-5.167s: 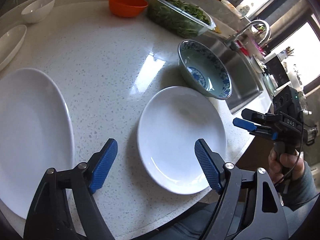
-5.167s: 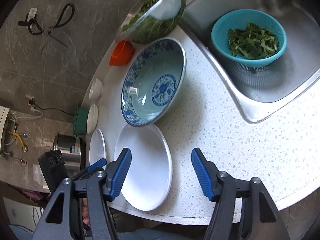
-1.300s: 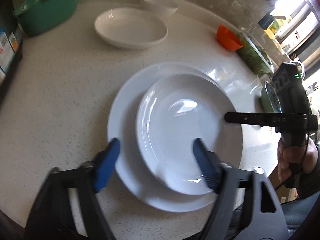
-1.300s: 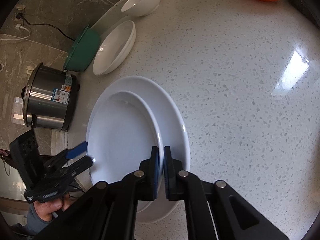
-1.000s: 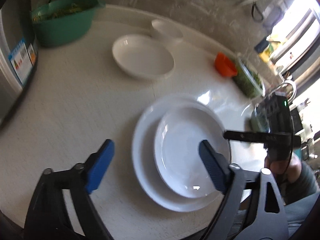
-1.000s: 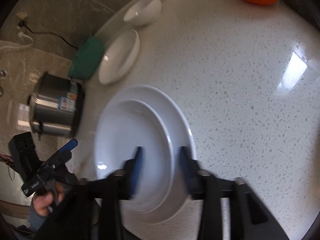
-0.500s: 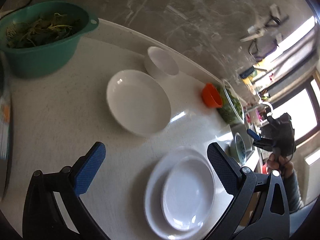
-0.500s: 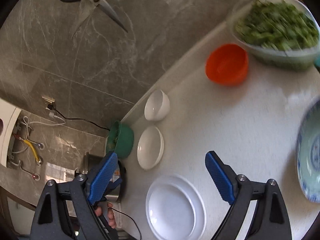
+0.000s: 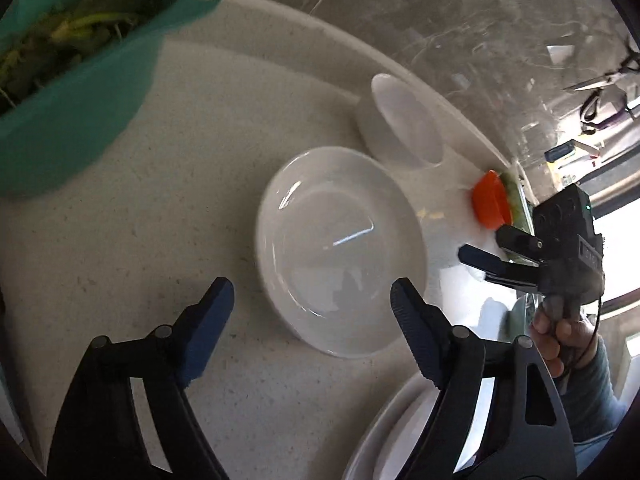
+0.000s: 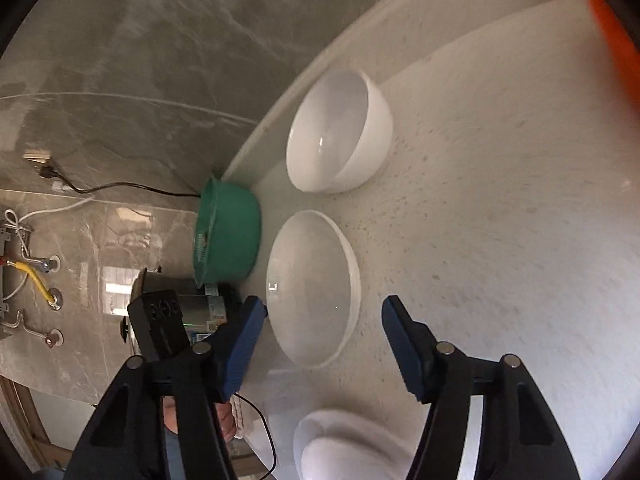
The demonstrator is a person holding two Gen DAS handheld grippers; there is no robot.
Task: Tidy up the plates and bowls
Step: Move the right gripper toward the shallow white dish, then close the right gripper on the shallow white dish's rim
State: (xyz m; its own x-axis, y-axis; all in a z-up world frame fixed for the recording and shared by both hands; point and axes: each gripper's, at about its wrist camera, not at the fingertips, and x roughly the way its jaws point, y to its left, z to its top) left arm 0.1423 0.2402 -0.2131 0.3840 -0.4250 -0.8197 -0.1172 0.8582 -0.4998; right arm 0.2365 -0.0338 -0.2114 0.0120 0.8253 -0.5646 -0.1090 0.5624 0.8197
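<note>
Bare surface (image 9: 168, 184) lies open at 9 o'clock of the dish (image 9: 340, 252); bowl (image 9: 400, 124) crowds 1 o'clock, colander (image 9: 80, 92) blocks 10 o'clock.

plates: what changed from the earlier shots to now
The small plate, first alone by the blue patterned bowl, was stacked on the large plate, and the right gripper let go of its rim. Both grippers then swung to the shallow white dish; the left gripper also frames it, and both sets of jaws are closing with nothing pinched. The plate stack, deep white bowl and green colander stayed put.
</note>
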